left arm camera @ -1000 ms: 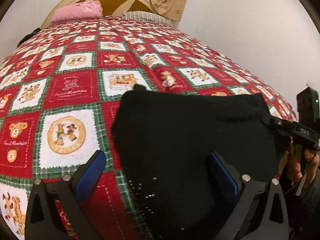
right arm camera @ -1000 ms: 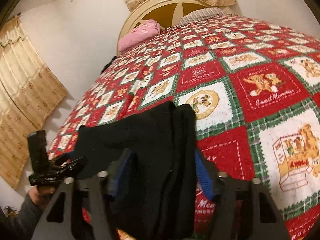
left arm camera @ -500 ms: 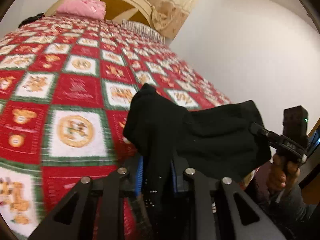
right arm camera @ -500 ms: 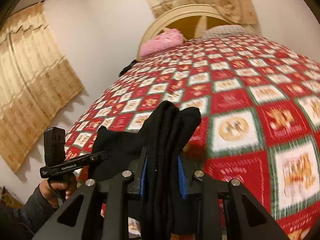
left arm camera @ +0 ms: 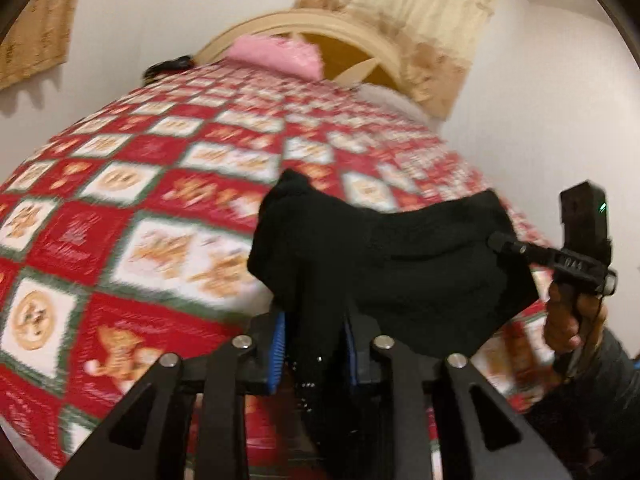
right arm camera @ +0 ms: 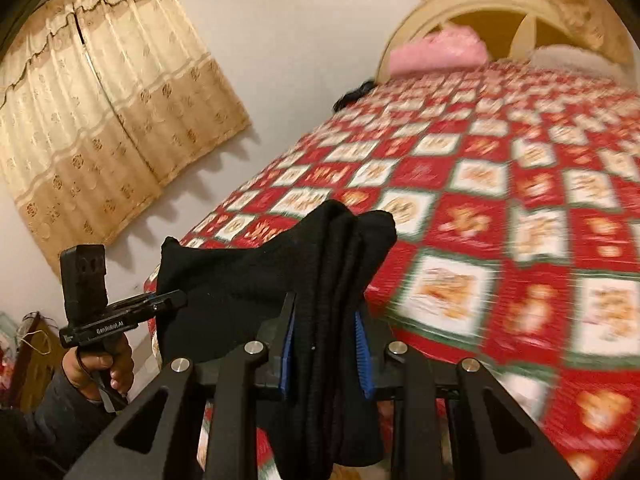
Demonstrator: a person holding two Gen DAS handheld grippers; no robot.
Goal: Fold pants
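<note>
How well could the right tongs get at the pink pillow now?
Probably not: the right tongs are clamped on the pants, and the pillow lies far across the quilt by the headboard.

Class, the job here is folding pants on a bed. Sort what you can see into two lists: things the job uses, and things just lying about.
In use:
- black knit pants, bunched
- left gripper, jaws opening, pants between its blue pads
- right gripper, shut on pants

Lying about:
- red checked teddy-bear bedspread
- pink pillow
- beige patterned curtain
- cream arched headboard
</note>
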